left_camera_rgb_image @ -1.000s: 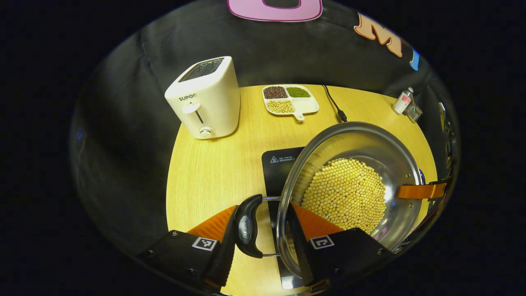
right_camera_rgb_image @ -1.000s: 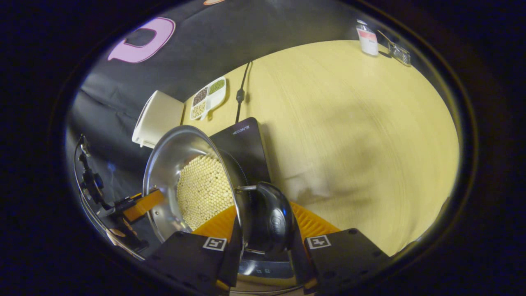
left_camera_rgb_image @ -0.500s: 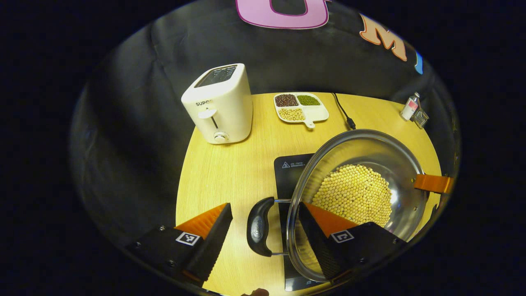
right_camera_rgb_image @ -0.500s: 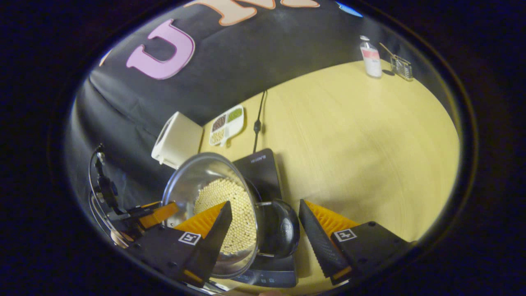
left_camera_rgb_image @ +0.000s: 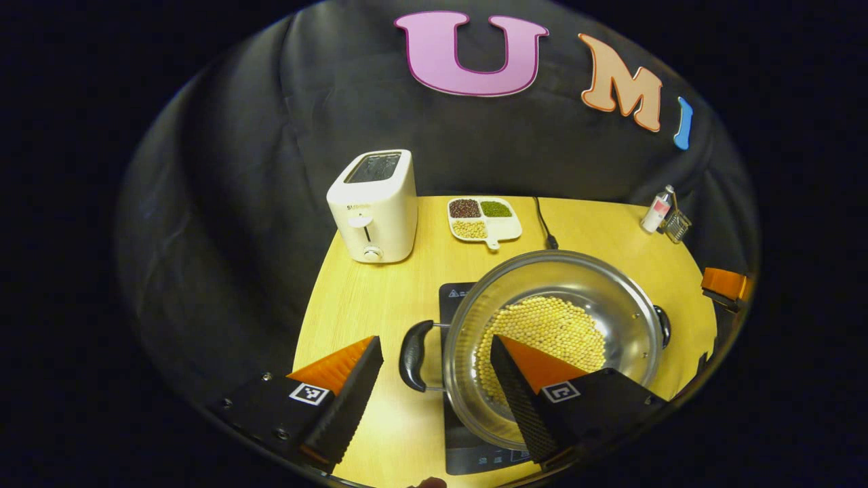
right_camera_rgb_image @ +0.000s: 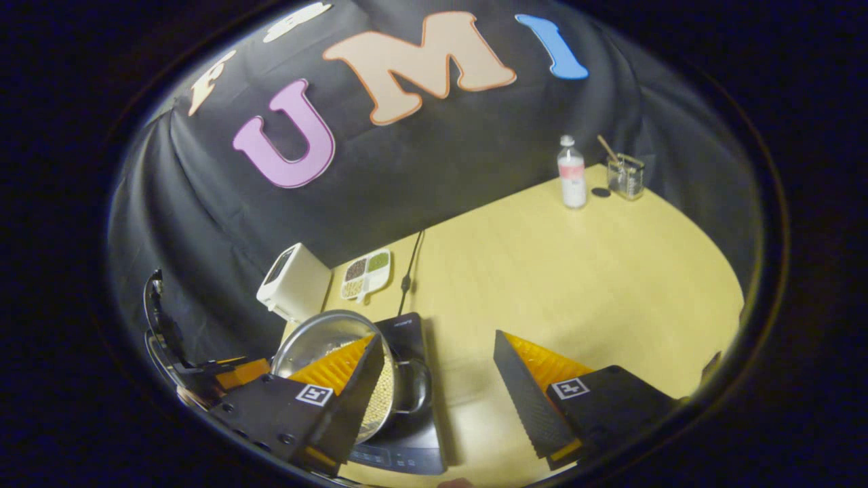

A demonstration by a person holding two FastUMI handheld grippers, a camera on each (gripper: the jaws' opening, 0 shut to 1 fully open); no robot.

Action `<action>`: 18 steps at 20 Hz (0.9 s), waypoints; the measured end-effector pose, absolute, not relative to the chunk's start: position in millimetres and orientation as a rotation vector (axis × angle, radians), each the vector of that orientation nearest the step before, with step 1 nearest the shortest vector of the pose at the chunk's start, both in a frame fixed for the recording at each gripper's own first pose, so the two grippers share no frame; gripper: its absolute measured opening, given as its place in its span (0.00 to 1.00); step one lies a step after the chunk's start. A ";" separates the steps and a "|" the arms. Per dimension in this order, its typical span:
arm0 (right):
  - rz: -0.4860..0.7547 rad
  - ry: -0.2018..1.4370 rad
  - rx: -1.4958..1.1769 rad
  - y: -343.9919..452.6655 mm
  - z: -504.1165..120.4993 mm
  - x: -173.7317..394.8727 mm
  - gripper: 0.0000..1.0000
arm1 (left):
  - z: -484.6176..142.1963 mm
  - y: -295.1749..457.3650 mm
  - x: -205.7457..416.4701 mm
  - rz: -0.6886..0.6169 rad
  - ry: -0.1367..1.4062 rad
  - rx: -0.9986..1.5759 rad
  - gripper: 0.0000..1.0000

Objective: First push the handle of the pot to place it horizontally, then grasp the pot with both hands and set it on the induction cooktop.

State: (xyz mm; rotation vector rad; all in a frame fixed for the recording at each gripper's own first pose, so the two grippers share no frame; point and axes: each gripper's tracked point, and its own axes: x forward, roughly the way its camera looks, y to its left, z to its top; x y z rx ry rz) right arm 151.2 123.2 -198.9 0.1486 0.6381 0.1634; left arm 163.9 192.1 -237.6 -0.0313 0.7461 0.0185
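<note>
Pot (left_camera_rgb_image: 553,339) sits level on cooktop (left_camera_rgb_image: 475,454), handles left-right, both jaws spread.

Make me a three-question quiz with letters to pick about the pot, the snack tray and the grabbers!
1. Where does the pot sit?
A on the induction cooktop
B on the toaster
C on the floor

2. How many sections of the divided tray hold beans?
A one
B three
C five

3. How stands the left gripper?
A shut on a handle
B open
C shut on the tray

Answers: 1 A, the black cooktop shows under the pot. 2 B, dark red, green and pale fillings, one section bare. 3 B, its fingers stand apart, touching neither handle.
</note>
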 end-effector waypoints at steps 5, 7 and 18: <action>0.228 0.527 0.122 108.7 -142.9 129.8 1.00 | -189.4 142.1 141.8 0.037 0.661 -0.029 0.97; 0.282 0.499 0.119 104.4 -120.4 120.4 0.92 | -162.5 124.2 137.1 0.093 0.588 -0.016 0.97; 0.533 0.141 0.023 33.6 50.6 88.9 0.91 | 11.7 -8.1 75.1 0.325 0.056 0.061 0.97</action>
